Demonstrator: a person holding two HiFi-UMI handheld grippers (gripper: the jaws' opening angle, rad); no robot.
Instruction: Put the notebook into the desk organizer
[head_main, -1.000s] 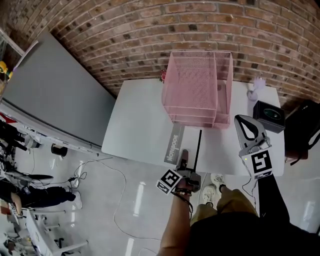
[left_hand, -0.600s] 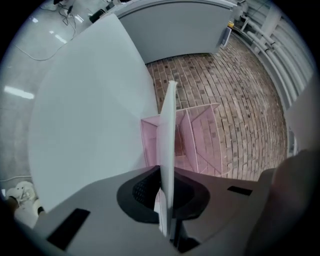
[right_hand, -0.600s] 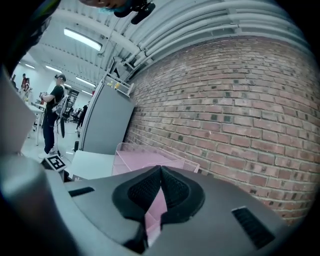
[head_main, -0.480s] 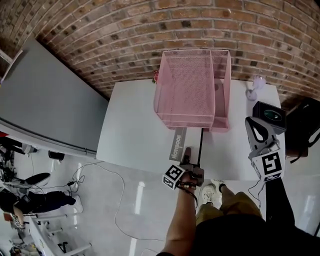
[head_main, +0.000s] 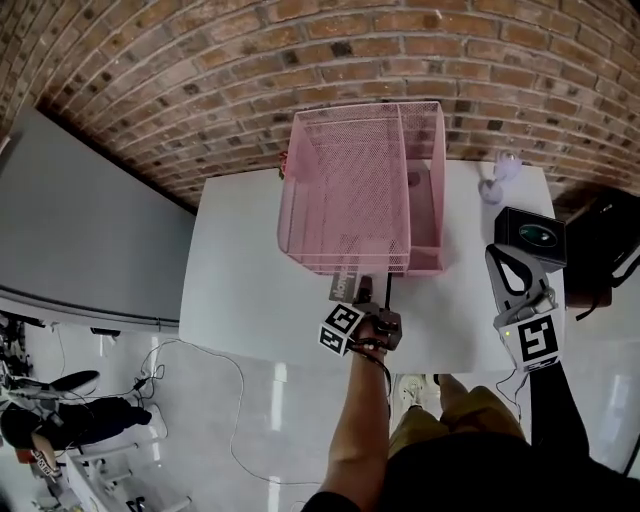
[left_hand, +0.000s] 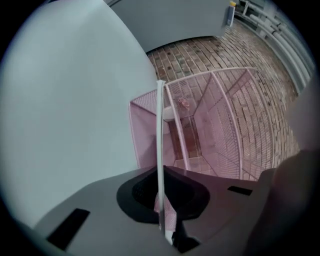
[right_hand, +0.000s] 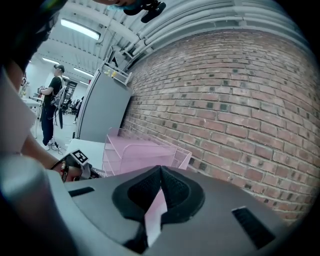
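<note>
Steep overhead head view, low gripper views, desk organizer (head_main: 345, 262) in all

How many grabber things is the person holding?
2. The left gripper is at the pink organizer's front, shut on the notebook. The right gripper is over the table's right side, shut, with nothing in it. None seem hidden.

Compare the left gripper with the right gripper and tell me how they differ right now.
The left gripper is shut on the notebook's thin edge; the right gripper is shut with nothing between its fingers. The left gripper is at the front of the pink desk organizer, with the notebook reaching its front edge; the right gripper is off to the side by the black box, apart from the organizer. Both point toward the brick wall.
</note>
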